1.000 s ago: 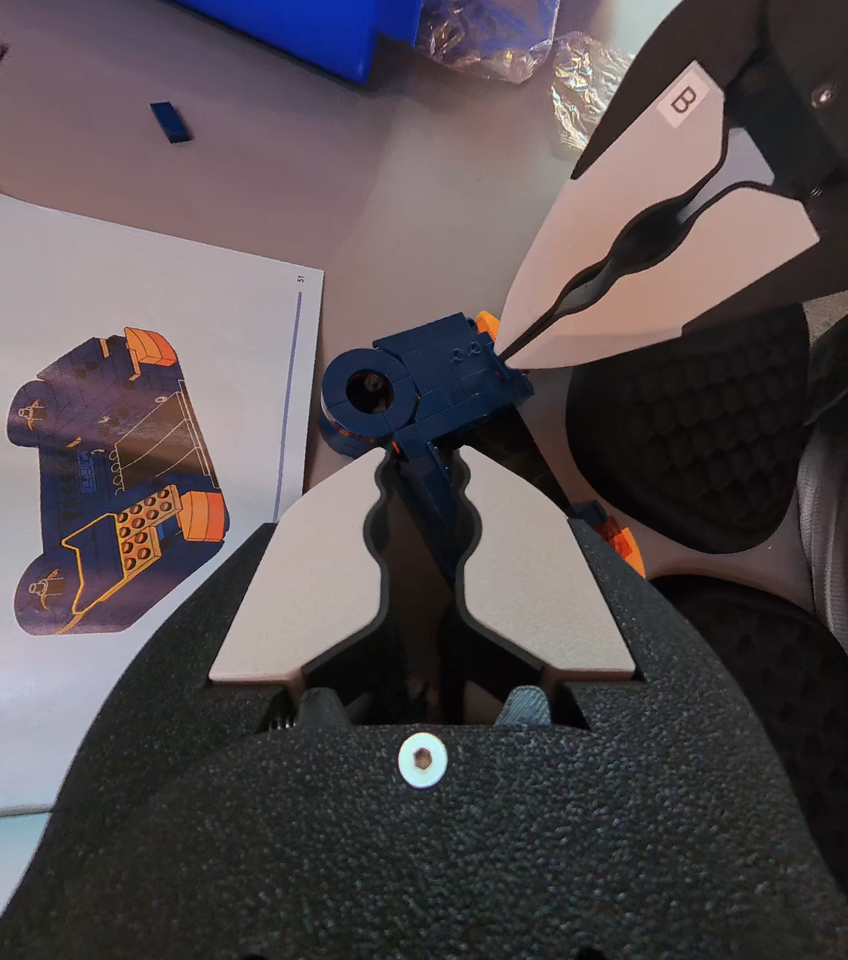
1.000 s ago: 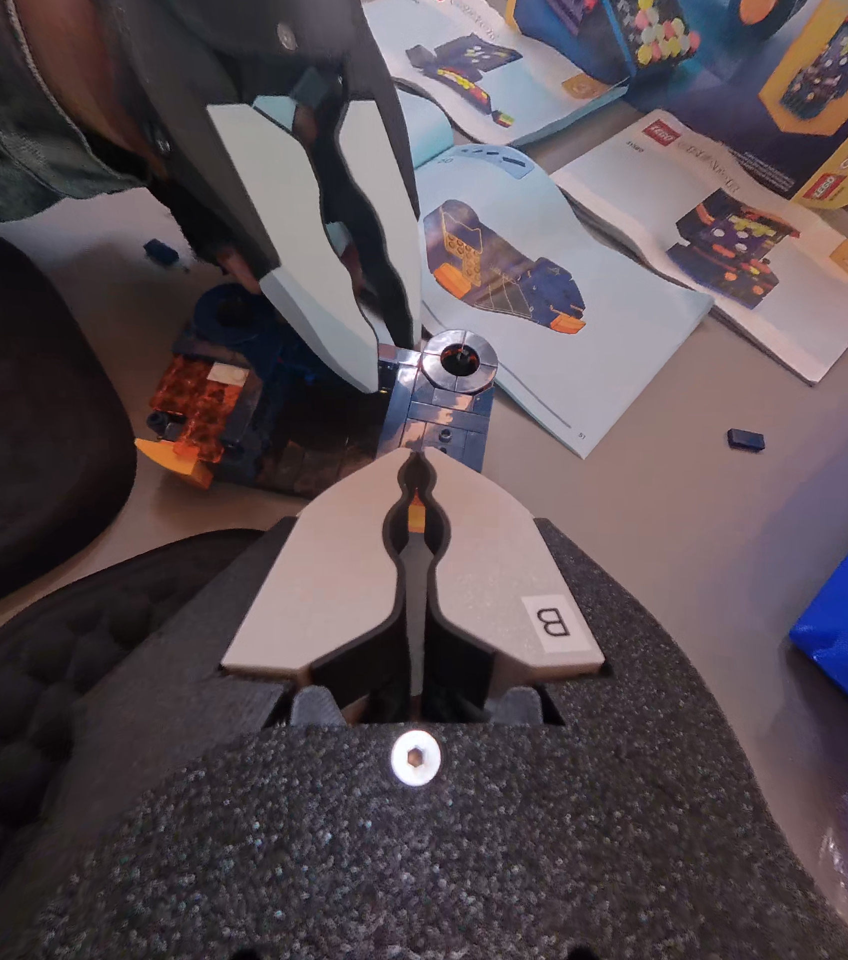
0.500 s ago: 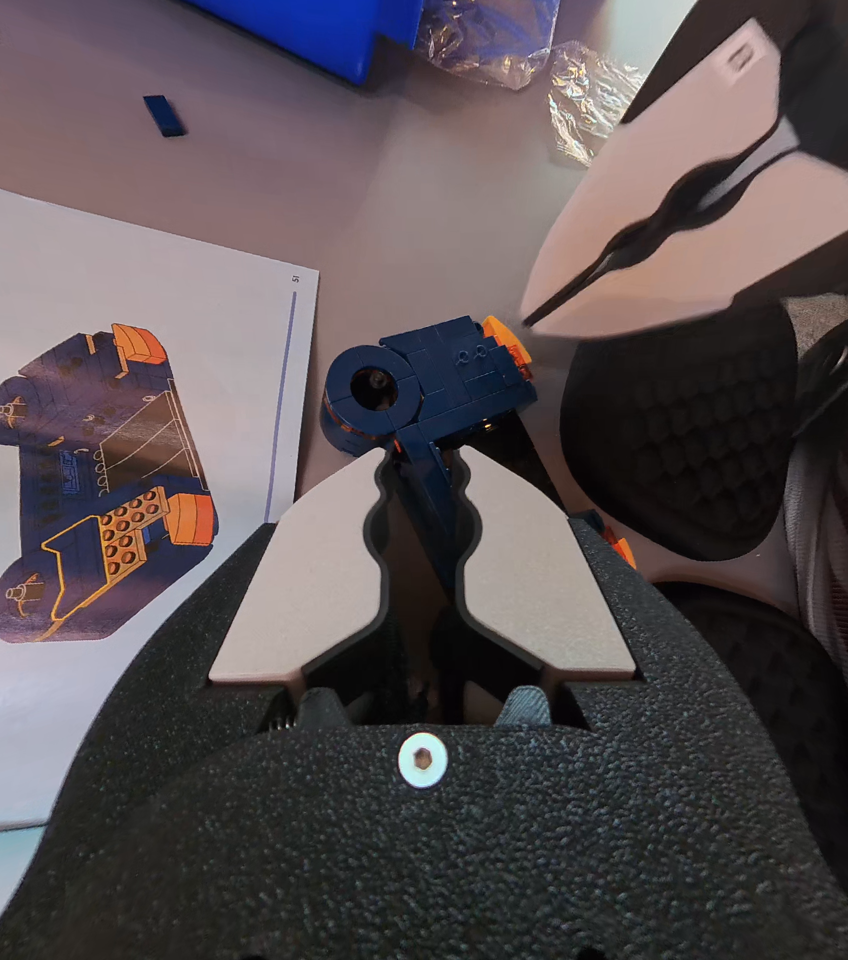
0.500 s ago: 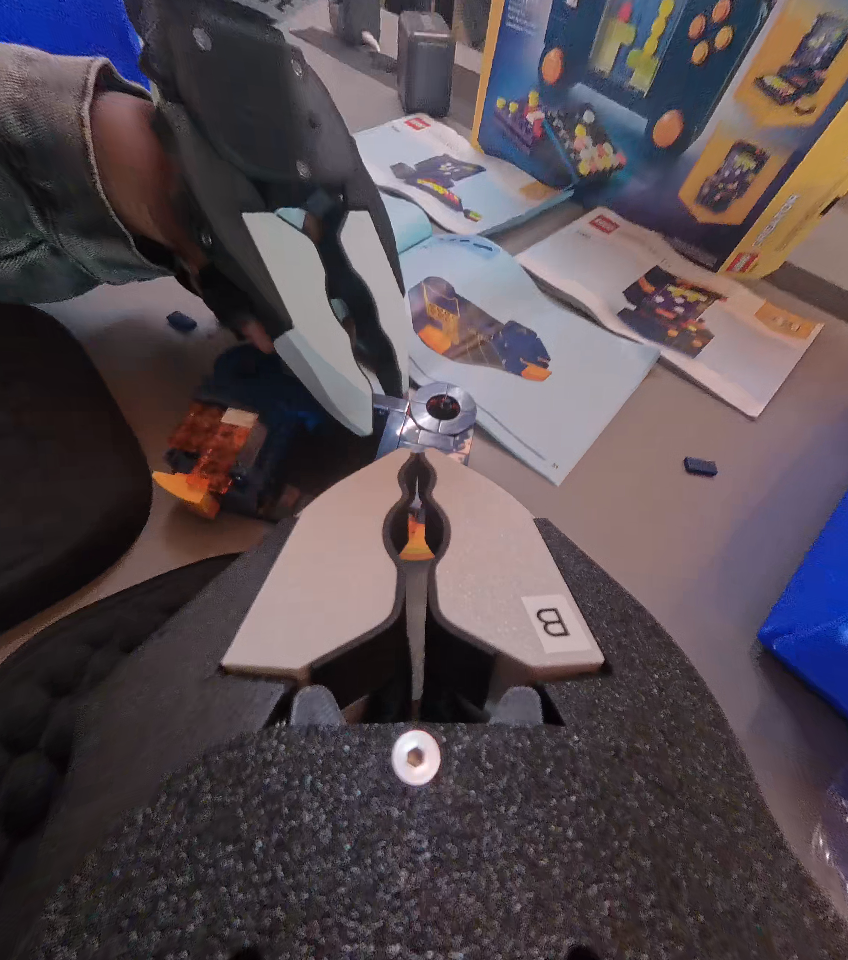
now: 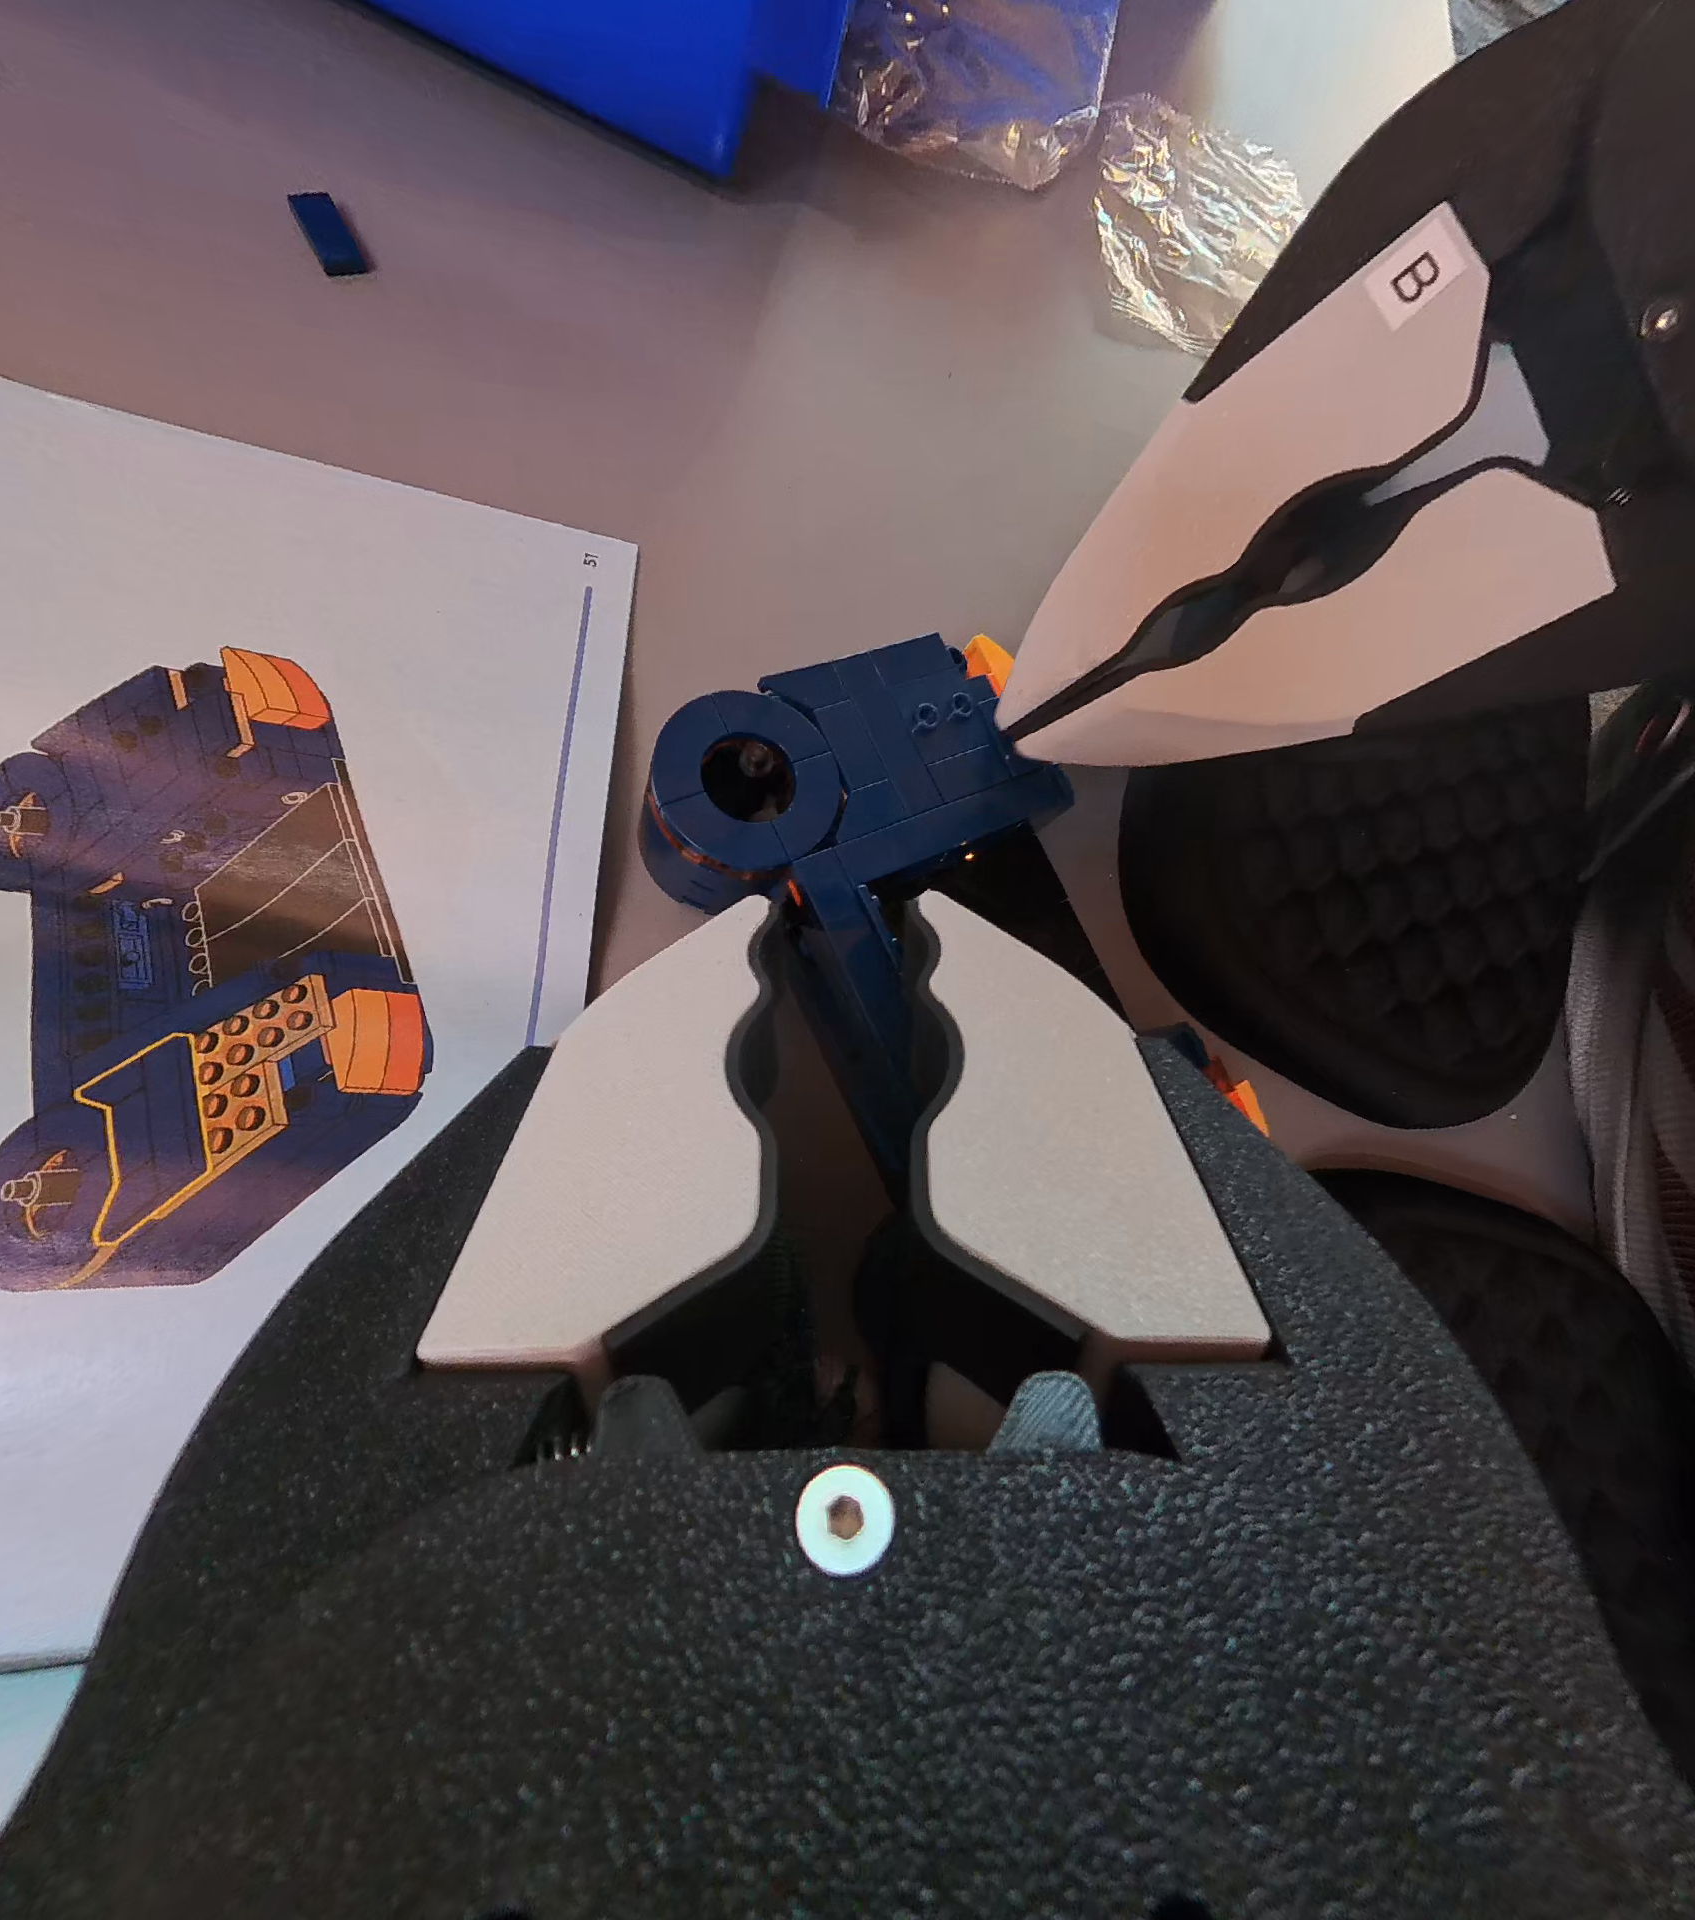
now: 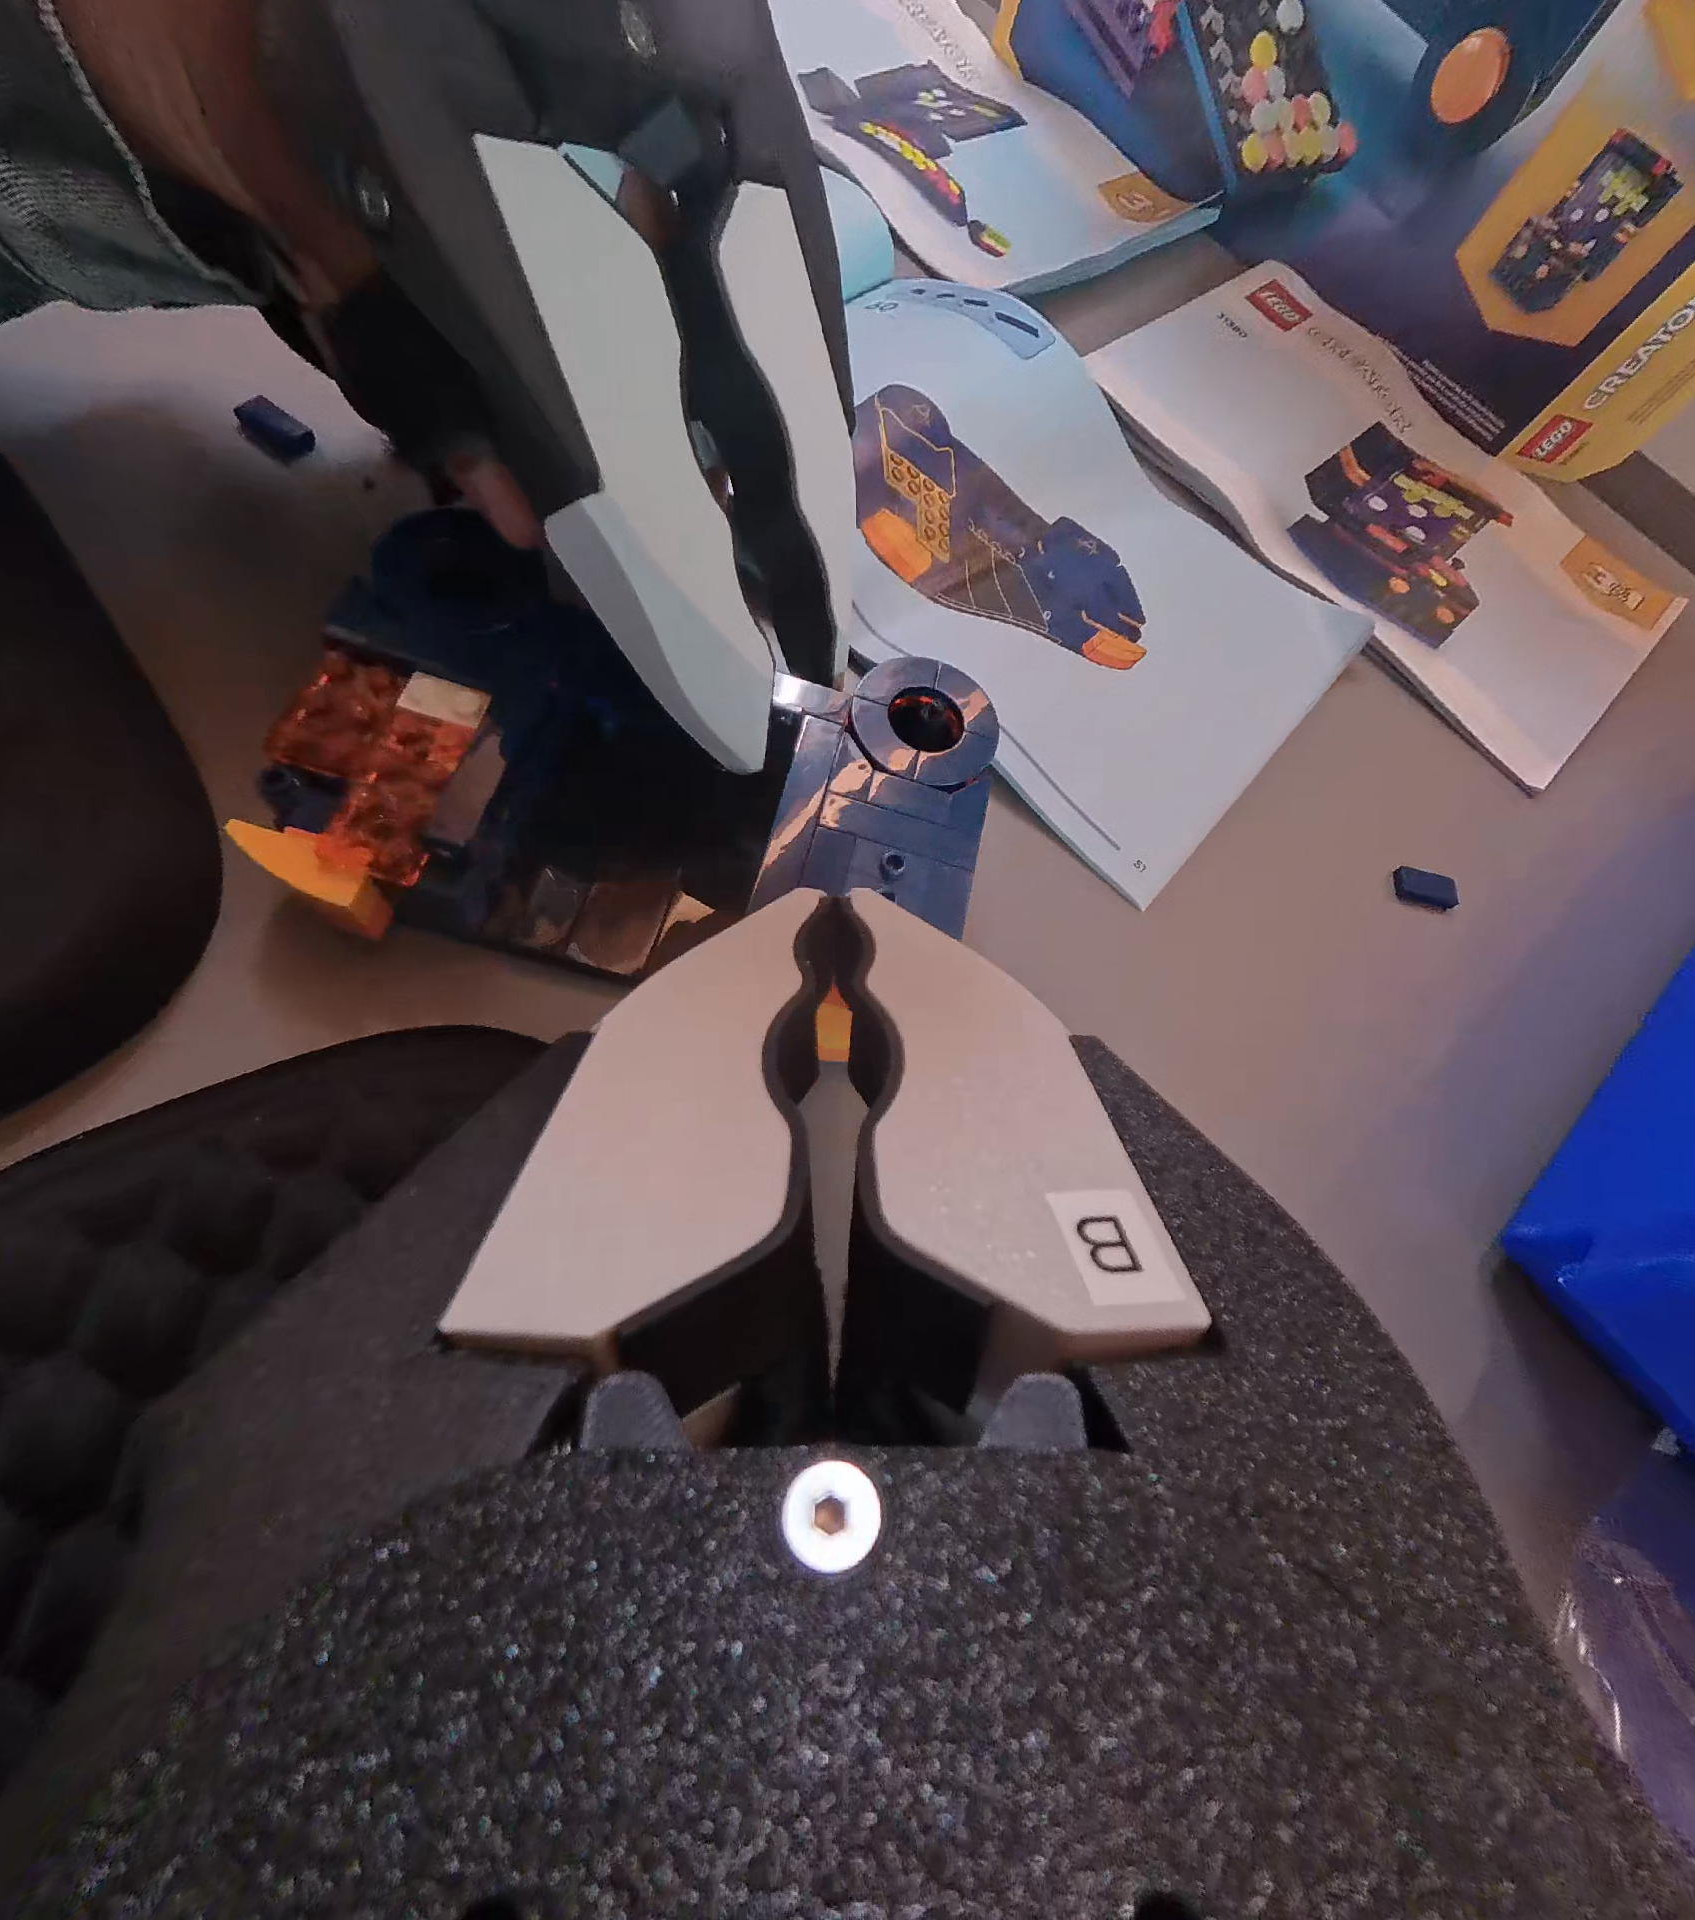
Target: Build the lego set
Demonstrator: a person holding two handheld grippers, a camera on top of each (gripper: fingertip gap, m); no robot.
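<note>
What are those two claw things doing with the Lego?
A person is building a dark blue Lego model with a claw in each hand. The left claw is shut on a blue bar of the model, holding it over the table. The right claw is shut, with its tips pressed against the model's top next to an orange piece. An open booklet lies beside them, and a loose blue tile sits farther off.

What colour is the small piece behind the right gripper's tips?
Orange; the small piece shows best in the right wrist view.
</note>
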